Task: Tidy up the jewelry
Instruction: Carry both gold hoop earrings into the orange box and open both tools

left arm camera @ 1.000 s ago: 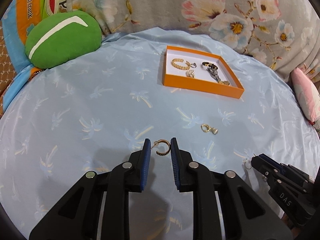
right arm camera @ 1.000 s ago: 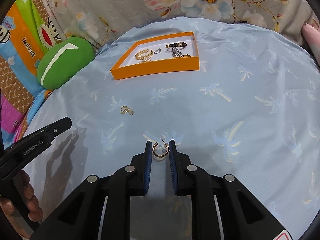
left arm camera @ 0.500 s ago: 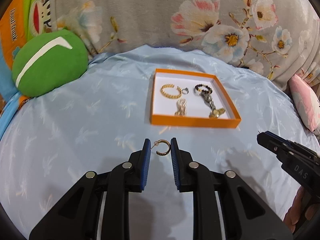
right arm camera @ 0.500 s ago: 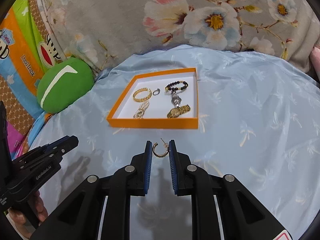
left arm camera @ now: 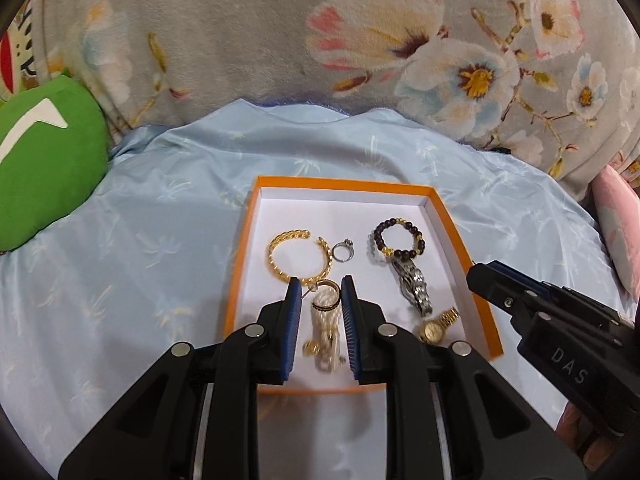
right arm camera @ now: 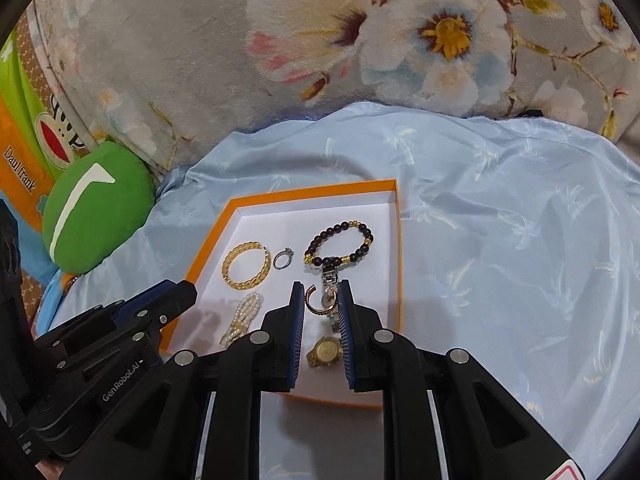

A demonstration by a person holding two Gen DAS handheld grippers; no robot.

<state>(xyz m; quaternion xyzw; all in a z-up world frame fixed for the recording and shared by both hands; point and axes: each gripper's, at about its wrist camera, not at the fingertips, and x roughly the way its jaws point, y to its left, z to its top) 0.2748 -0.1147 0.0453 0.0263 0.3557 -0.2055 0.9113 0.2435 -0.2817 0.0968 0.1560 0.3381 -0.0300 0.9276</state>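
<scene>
Drop-off step: left tongs [left arm camera: 320,294] clenched on a hoop earring [left arm camera: 327,295], right tongs [right arm camera: 320,298] clenched on its twin [right arm camera: 316,300], both over the orange box [left arm camera: 240,264]. Next move, likely: lower, release inside.

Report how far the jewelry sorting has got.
Done: gold chain bracelet, silver ring, dark bead bracelet and gold watch lie in the orange box. In hand: left gripper and right gripper each hold a gold hoop earring above it. Left: releasing both.
</scene>
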